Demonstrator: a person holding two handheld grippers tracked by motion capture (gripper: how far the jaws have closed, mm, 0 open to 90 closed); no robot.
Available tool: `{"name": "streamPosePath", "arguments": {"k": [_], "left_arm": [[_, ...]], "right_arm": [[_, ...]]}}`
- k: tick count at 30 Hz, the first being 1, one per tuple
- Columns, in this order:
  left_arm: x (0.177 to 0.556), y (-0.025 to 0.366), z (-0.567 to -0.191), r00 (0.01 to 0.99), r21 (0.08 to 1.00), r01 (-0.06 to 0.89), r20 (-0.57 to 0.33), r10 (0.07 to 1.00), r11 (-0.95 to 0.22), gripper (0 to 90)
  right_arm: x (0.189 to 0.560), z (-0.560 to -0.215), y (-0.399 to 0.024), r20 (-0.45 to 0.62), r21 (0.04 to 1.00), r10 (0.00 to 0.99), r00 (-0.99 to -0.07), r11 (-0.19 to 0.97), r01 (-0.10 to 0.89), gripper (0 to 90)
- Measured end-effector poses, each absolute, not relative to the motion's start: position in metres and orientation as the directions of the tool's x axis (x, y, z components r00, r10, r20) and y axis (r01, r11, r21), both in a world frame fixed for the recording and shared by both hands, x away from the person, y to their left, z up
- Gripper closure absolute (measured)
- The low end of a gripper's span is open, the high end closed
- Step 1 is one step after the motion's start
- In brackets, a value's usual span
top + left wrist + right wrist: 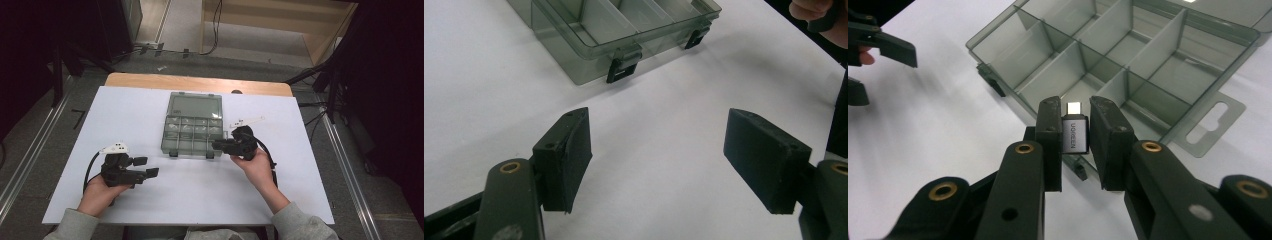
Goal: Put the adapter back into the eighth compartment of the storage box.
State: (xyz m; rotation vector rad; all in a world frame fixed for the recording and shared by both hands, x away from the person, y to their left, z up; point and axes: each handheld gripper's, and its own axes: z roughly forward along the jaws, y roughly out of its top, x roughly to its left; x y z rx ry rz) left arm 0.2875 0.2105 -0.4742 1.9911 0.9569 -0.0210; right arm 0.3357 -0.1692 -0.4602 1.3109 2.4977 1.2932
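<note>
Right gripper view gives us the good look: a small grey adapter [1075, 133] with printed lettering and a metal plug tip sits pinched between the jaws of the right gripper [1075, 142], held just above the near edge of the clear organizer box [1198, 65]. We'd guess it's light, rigid and a bit slick on its smooth metal shell, so it could twist if squeezed off-centre; gripping the flat sides of the body, as we do now, looks like the safe spot, not the plug end. The box compartments look empty from here.

High view can't resolve the adapter at all, but it shows the box lid open flat on the white table [150, 200]. Our left gripper [656, 160] hangs wide open with nothing in it, well apart from the box's latches [623, 66].
</note>
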Motion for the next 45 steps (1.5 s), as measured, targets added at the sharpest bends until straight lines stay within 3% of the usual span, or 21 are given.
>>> {"name": "streamPosePath", "arguments": {"k": [33,45], "left_arm": [[0.289,0.209,-0.477,0.702,0.713,0.632,-0.361,0.614,-0.303,27.3],[0.289,0.209,-0.475,0.703,0.717,0.628,-0.355,0.617,-0.302,27.4]], "right_arm": [[0.355,-0.481,-0.166,0.312,0.664,0.758,-0.573,0.257,0.702,72.7],[0.35,-0.475,-0.171,0.323,0.69,0.746,-0.582,0.235,0.684,55.6]]}}
